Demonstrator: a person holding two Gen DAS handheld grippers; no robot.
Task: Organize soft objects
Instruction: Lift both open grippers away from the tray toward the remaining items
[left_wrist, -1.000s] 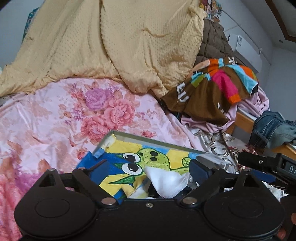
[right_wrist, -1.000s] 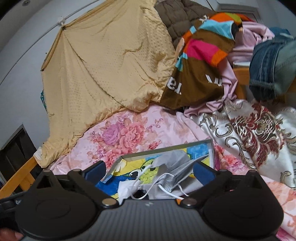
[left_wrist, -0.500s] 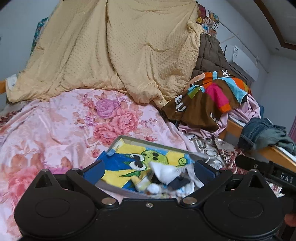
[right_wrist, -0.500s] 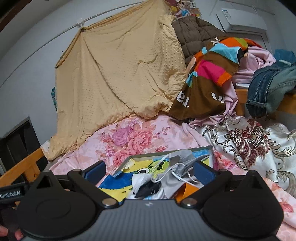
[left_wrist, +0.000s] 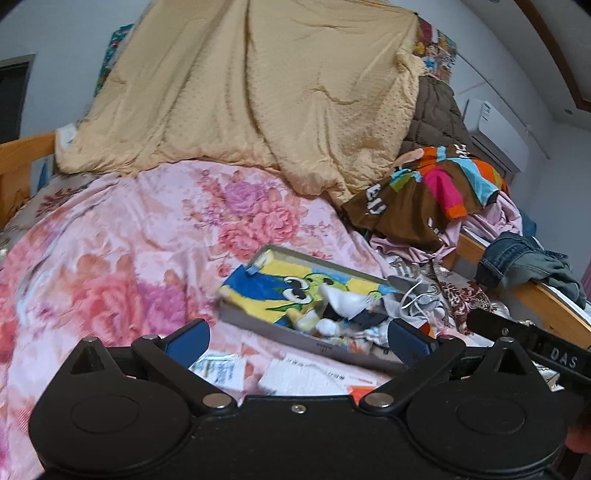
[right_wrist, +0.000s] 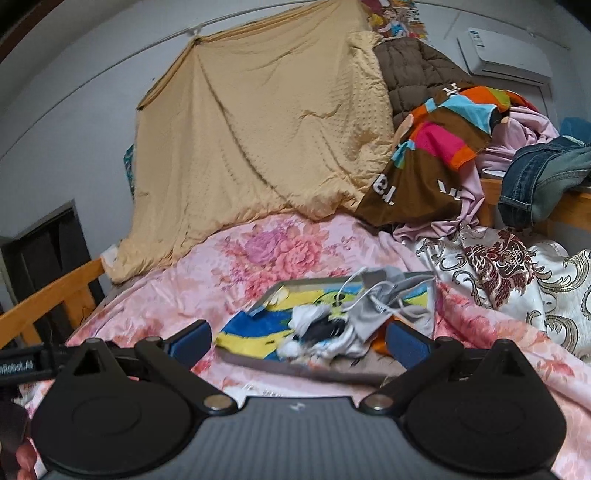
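A grey tray (left_wrist: 266, 326) with a yellow and blue cartoon lining lies on the pink floral bedspread (left_wrist: 110, 266). It also shows in the right wrist view (right_wrist: 314, 371). A heap of small soft things sits in its right half: white and black socks (right_wrist: 321, 328) and a grey cloth with white cords (right_wrist: 384, 306), seen too in the left wrist view (left_wrist: 347, 306). My left gripper (left_wrist: 297, 338) is open and empty, hovering in front of the tray. My right gripper (right_wrist: 297, 338) is open and empty, just before the tray's near edge.
A tan quilt (left_wrist: 258, 92) hangs at the back. A pile of clothes (left_wrist: 436, 192) lies at the right, with jeans (left_wrist: 524, 262) on a wooden bed rail. Papers (left_wrist: 306, 376) lie on the bedspread below the tray. A patterned satin cloth (right_wrist: 509, 273) is to the right.
Both grippers have drawn back and up from the tray, which now sits farther off and fully in view. Papers below the tray have come into sight.
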